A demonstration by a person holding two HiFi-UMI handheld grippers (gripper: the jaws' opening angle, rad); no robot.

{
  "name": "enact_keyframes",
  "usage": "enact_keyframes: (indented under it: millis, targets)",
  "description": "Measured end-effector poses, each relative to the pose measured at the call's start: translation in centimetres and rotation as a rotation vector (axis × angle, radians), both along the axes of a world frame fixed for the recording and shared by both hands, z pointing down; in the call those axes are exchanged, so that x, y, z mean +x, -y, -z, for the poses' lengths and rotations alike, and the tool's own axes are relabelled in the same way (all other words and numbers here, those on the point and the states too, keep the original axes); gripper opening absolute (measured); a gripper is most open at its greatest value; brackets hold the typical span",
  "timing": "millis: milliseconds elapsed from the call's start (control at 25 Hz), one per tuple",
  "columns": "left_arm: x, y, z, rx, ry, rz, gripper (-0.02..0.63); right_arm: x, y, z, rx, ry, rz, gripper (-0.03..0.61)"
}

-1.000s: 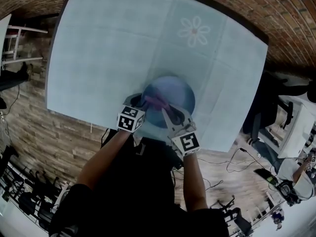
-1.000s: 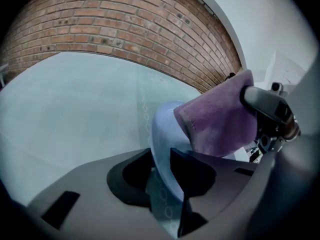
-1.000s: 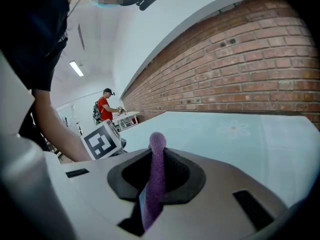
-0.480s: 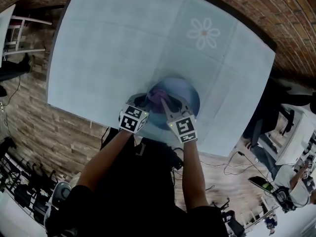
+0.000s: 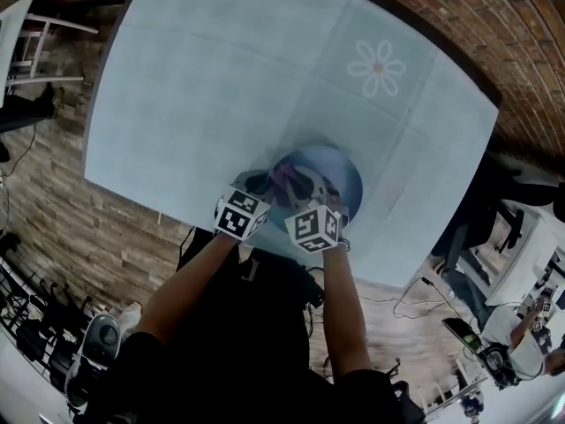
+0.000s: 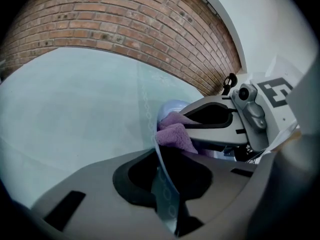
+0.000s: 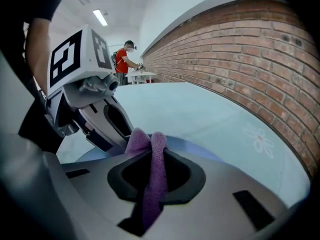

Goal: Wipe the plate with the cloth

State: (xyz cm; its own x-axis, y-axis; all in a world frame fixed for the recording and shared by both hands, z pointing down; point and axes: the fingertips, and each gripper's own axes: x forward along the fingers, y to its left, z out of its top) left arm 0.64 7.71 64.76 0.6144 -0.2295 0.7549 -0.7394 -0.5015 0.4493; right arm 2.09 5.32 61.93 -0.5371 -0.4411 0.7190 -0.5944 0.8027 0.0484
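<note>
The left hand-held gripper (image 6: 161,165) has just been closing its jaws, which now pinch the rim of the blue plate (image 5: 341,171). The right hand-held gripper (image 7: 153,160) clamps the purple cloth (image 7: 150,143) over the plate. The plate lies near the counter (image 5: 221,87) front edge. Open surface extends beyond, bearing a flower print (image 5: 378,67).

Open tabletop (image 5: 221,87) beyond the plate (image 5: 346,168); near rim crowded by left gripper (image 5: 261,184) and right gripper (image 5: 307,187).
</note>
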Motion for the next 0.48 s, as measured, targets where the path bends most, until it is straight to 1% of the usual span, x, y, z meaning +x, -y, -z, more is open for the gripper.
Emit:
enact_keyframes:
  millis: [160, 320, 480]
  targets:
    - [0.0, 0.1, 0.0, -0.007, -0.013, 0.003, 0.075, -0.2, 0.4, -0.2, 0.042, -0.029, 0.025, 0.060]
    - [-0.1, 0.1, -0.1, -0.009, -0.011, 0.015, 0.072, -0.1, 0.9, -0.3, 0.114, -0.082, 0.049, 0.060]
    - [-0.1, 0.0, -0.1, -0.008, -0.013, 0.013, 0.072, 0.3, 1.4, -0.3, 0.155, -0.121, 0.041, 0.060]
